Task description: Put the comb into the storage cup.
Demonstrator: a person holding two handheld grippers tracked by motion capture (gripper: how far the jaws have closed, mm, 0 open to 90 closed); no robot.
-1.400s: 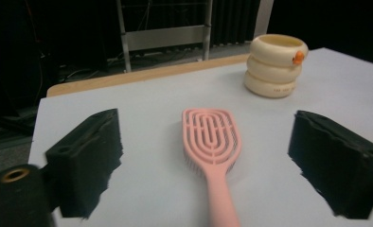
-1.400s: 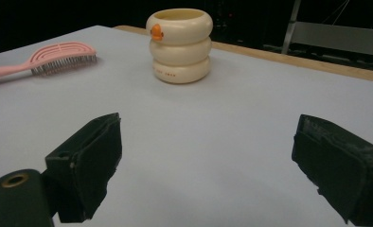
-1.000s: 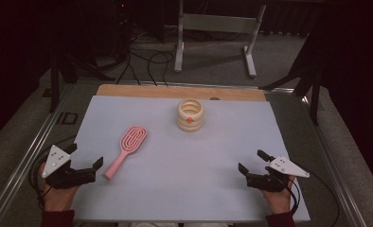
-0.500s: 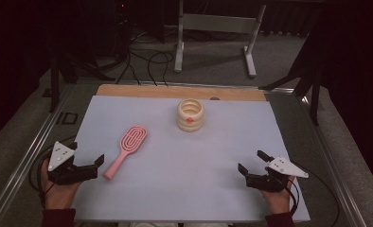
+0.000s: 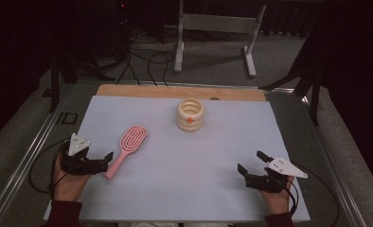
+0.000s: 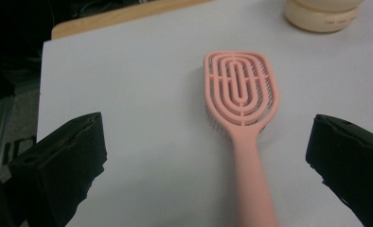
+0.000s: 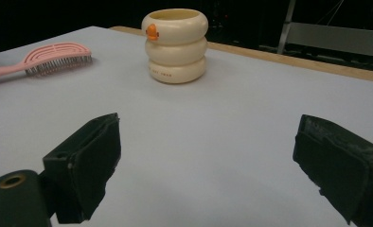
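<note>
High view: left gripper [image 5: 108, 156] beside pink hairbrush [image 5: 127, 148], right gripper [image 5: 252, 163] apart; both jaws spread, empty.

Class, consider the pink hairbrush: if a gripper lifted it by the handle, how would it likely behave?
The pink hairbrush looks like rigid moulded plastic, so it probably stays stiff. Its slotted, open head suggests it is light. The smooth, narrow handle might twist or slip between the jaws, head-heavy.

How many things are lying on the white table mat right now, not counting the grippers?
2. A pink hairbrush lies at the mat's left side, bristles down, by the left gripper. A cream ringed cup stands upright near the far edge, centre.
</note>
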